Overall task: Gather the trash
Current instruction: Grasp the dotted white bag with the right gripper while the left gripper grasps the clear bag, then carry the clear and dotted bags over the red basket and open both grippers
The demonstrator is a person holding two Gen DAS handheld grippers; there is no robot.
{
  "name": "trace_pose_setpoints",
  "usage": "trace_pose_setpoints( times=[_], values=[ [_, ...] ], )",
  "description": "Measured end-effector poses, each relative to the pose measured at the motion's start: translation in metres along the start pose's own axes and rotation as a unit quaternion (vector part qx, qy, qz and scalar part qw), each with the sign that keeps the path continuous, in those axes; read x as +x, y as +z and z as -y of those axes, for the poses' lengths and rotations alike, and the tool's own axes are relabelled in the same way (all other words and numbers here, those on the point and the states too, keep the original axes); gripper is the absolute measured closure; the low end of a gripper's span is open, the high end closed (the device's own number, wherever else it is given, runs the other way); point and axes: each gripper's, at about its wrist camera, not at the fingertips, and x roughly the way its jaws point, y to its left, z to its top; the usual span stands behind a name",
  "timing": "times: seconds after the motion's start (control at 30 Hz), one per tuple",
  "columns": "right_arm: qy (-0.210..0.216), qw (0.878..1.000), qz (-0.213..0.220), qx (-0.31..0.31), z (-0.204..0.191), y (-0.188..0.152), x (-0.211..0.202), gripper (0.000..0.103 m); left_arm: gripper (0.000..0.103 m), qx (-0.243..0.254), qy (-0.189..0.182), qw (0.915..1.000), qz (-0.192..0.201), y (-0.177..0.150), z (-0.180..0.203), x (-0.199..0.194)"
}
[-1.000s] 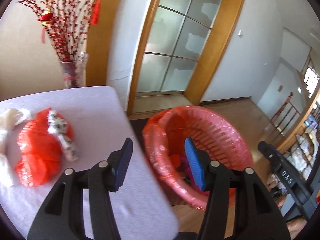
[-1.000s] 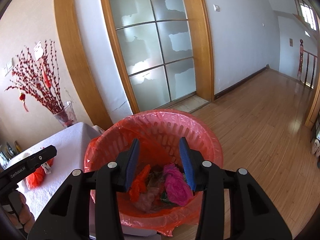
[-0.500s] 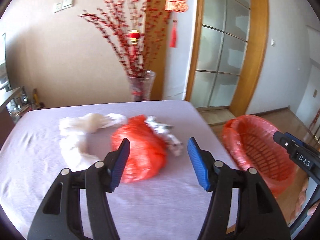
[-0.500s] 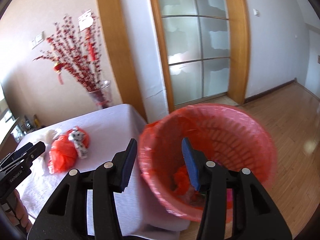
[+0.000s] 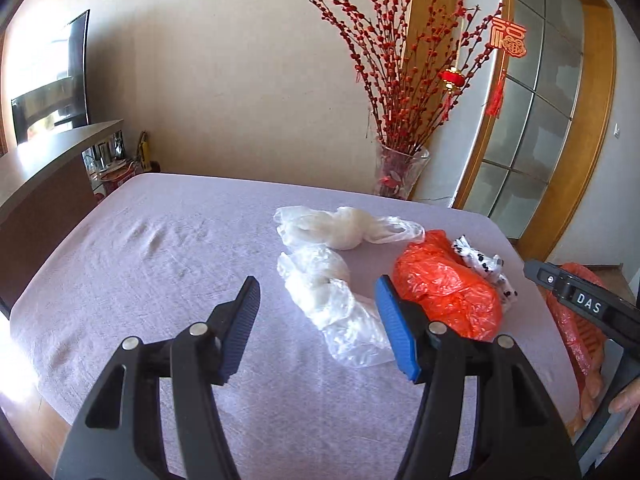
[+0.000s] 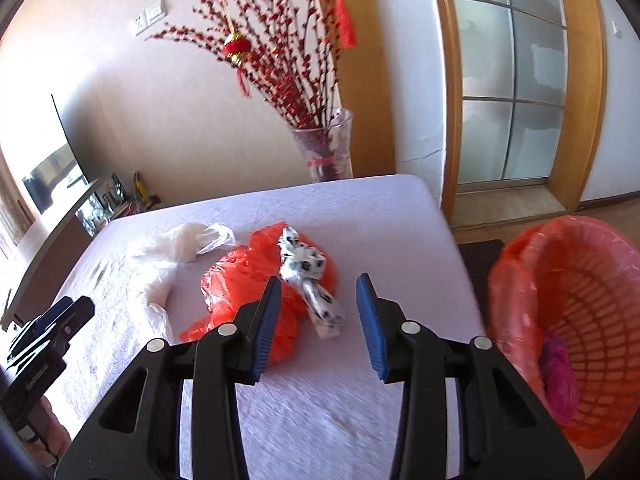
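The right gripper (image 6: 318, 316) hangs above the table (image 6: 384, 216), which is covered in a pale lilac cloth, with its blue-padded jaws spread wide and nothing between them. Just beyond the fingertips lies a crumpled orange-red plastic bag (image 6: 244, 276), and a black-and-white patterned wrapper (image 6: 308, 276) rests on its right side. Further left sit two translucent white plastic bags (image 6: 180, 248). Off the table's right edge stands a red basket (image 6: 568, 320) lined with a red bag, with a pink wad (image 6: 558, 376) inside. The left gripper (image 6: 44, 332) shows at the left edge. A glass vase of red branches (image 6: 324, 148) stands behind the table.
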Motion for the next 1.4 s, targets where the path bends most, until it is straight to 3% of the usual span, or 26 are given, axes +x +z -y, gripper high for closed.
trace_pose_setpoints(
  times=[0.33, 0.63, 0.8, 1.2, 1.23, 1.3, 1.4],
  values=[
    [-0.021, 0.999, -0.033, -0.013, -0.009, -0.001, 0.034, 0.063, 0.044, -0.021, 0.003, 0.9997, -0.015, 0.0, -0.026, 0.012],
    [-0.031, 0.998, -0.049, -0.021, -0.012, -0.006, 0.048, 0.086, 0.044, -0.026, -0.011, 0.999, -0.035, -0.001, -0.024, 0.025],
    [-0.035, 0.999, -0.034, -0.012, -0.005, -0.01, 0.035, 0.087, 0.044, -0.014, -0.024, 0.9986, -0.044, 0.005, -0.01, 0.035],
    [-0.047, 0.998, -0.023, 0.021, 0.028, -0.018, 0.008, 0.087, 0.044, 0.006, -0.008, 0.9915, -0.13, -0.002, 0.017, 0.084],
    [-0.047, 0.998, -0.023, 0.022, 0.029, -0.019, 0.007, 0.087, 0.045, 0.006, -0.007, 0.9903, -0.139, -0.004, 0.019, 0.087],
    [-0.048, 0.998, -0.023, 0.024, 0.03, -0.022, 0.004, 0.087, 0.06, 0.002, -0.014, 0.988, -0.154, -0.009, 0.018, 0.092],
    [-0.047, 0.998, -0.021, 0.027, 0.033, -0.024, -0.002, 0.087, 0.073, 0.001, -0.017, 0.9881, -0.153, -0.012, 0.016, 0.092]
  ],
)
